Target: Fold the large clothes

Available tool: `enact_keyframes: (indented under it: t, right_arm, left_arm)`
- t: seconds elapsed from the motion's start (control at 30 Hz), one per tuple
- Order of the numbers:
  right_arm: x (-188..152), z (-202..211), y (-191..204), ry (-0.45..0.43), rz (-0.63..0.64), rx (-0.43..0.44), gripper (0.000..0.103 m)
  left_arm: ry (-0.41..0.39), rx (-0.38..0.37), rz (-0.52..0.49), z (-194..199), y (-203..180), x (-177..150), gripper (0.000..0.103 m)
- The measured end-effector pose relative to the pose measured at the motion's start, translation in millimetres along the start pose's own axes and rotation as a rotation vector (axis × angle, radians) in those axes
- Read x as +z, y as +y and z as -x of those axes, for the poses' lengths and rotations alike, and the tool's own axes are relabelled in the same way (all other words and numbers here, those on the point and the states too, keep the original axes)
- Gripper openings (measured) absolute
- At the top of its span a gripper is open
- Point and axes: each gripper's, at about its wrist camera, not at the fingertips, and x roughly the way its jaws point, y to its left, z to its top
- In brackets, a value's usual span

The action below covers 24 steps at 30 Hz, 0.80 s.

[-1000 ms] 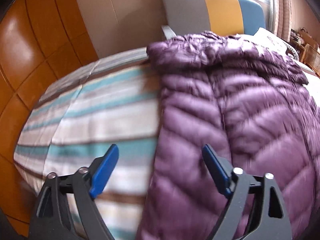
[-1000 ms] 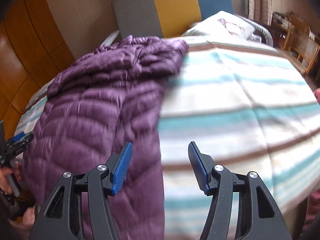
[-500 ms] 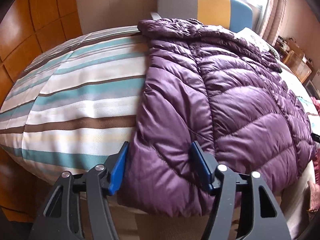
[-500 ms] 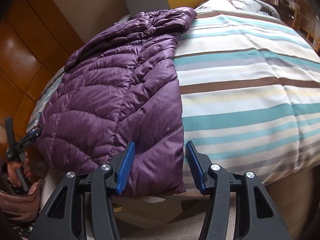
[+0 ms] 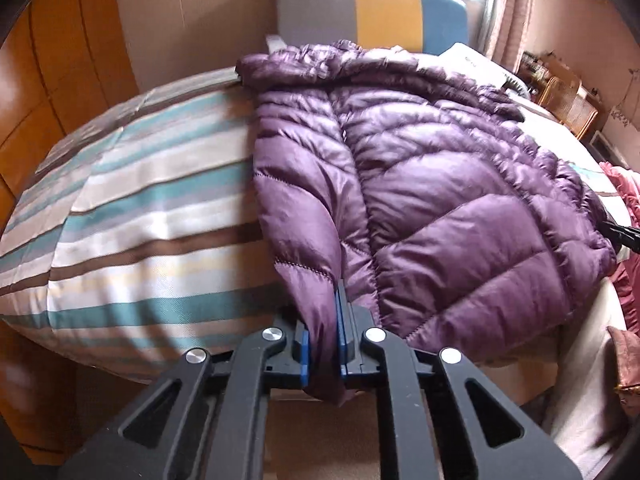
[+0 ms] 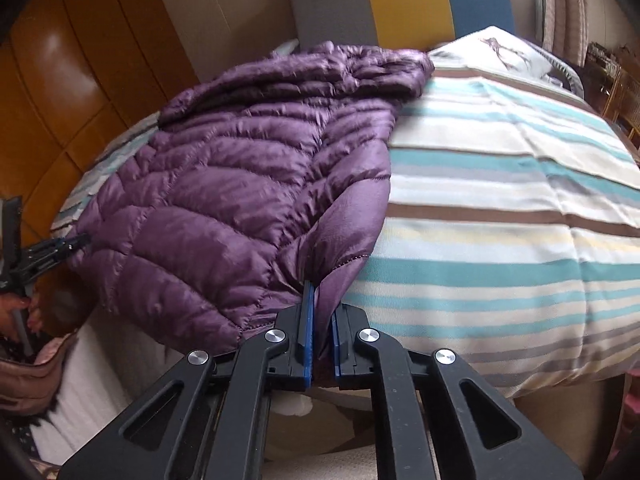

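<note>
Both grippers, left gripper (image 5: pixel 323 332) and right gripper (image 6: pixel 320 328), have jaws just closed, clamped on the near hem of the purple down jacket (image 5: pixel 432 184). Jacket lies across a striped bed (image 6: pixel 500 208); multicoloured headboard (image 6: pixel 400 0) far, wooden panelling (image 5: pixel 60 60) left.

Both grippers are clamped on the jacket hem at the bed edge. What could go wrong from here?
1. Left gripper pinches only a thin bunch of the purple puffer jacket; the slick shell could slip out when lifted.
2. Right gripper holds the other hem corner just as shallowly, so one corner may drop and skew the fold.
3. The jacket lies on the striped duvet; dragging rather than lifting may pull the duvet along.
</note>
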Motion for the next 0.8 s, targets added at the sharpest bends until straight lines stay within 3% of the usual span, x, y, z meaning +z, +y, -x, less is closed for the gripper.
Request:
enact_keyframes:
  t: [0.4, 0.53, 0.7, 0.8]
  right_arm:
    - [7.9, 74.1, 8.9, -0.170, 0.037, 0.118, 0.005]
    - [8.9, 112.0, 8.5, -0.277, 0.037, 0.181, 0.005]
    - [17.7, 143.4, 5.4, -0.376, 0.025, 0.199, 0.005]
    - [31.5, 139.9, 1.2, -0.396, 0.022, 0.185, 0.005]
  left_arm:
    - [-0.156, -0.076, 0.054, 84.7, 14.6, 1.5, 0.007]
    - [-0.240, -0.090, 0.080, 122.2, 23.4, 1.4, 0.006]
    - [-0.332, -0.124, 0.148, 158.8, 38.6, 1.6, 0.006]
    - [-0.362, -0.102, 0.120, 161.5, 39.3, 13.0, 0.006]
